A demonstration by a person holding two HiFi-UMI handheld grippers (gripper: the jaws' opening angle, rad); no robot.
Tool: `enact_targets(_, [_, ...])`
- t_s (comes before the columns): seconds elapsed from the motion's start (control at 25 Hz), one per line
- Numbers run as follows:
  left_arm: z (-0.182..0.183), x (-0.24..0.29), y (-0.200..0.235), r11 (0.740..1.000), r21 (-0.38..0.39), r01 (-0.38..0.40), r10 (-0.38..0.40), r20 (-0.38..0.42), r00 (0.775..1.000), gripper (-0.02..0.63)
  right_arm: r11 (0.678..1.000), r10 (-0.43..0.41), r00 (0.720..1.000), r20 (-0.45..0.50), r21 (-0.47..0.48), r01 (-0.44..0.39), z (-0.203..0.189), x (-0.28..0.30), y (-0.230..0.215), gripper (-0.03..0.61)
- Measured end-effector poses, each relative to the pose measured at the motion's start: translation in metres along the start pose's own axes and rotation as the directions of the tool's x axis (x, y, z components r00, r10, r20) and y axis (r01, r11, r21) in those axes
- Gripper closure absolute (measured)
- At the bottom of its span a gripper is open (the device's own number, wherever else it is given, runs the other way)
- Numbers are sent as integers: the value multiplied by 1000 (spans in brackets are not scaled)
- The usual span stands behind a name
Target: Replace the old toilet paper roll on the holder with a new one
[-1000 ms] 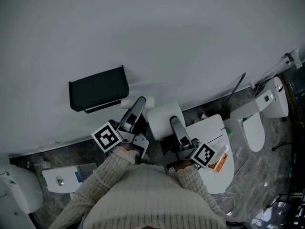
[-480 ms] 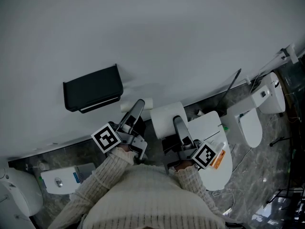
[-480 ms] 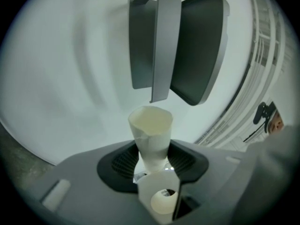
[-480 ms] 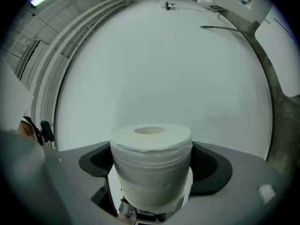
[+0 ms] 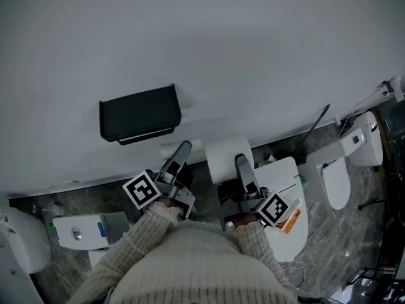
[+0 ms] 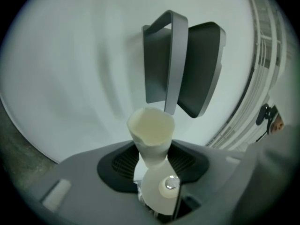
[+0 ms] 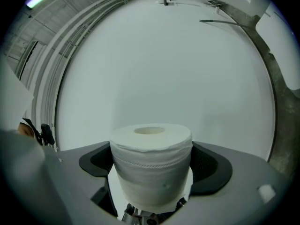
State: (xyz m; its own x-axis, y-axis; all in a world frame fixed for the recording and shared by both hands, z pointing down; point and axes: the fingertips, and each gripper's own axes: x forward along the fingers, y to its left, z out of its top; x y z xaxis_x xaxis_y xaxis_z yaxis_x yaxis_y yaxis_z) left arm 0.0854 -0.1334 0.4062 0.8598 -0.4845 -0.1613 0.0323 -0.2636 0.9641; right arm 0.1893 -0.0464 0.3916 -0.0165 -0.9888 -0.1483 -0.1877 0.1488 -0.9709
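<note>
Changeover at the wall: your left gripper's [image 5: 182,152] jaws pinch the spent cardboard tube [image 6: 151,128] clear of the black holder [image 5: 140,111], while your right gripper's [image 5: 242,164] jaws clamp the fresh roll [image 7: 151,159], seemingly ready for loading.

Dark grey box-shaped wall holder [image 5: 140,113]: fixed flat against the pale wall [image 5: 253,49], lighter grey curved flap [image 6: 173,60] standing out in front of the dark body.

Pale cardboard core of the old roll [image 5: 169,151]: bare of paper, squashed out of round at the middle, pinched in the left tongs [image 5: 183,149]. Just below and right of the holder, apart from it, open end turned to the wall.

Full white toilet paper roll [image 5: 221,154]: thick and neatly wound, clamped in the right tongs [image 5: 232,163]. Further right of the holder and lower, just beside the core, hole end toward the wall.
</note>
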Motion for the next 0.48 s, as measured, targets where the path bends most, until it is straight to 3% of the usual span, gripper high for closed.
enact_targets(0.48, [20, -35, 7, 999, -1, -35, 35, 71, 997, 433, 998, 61, 996, -70, 4, -61, -18, 48, 6, 95])
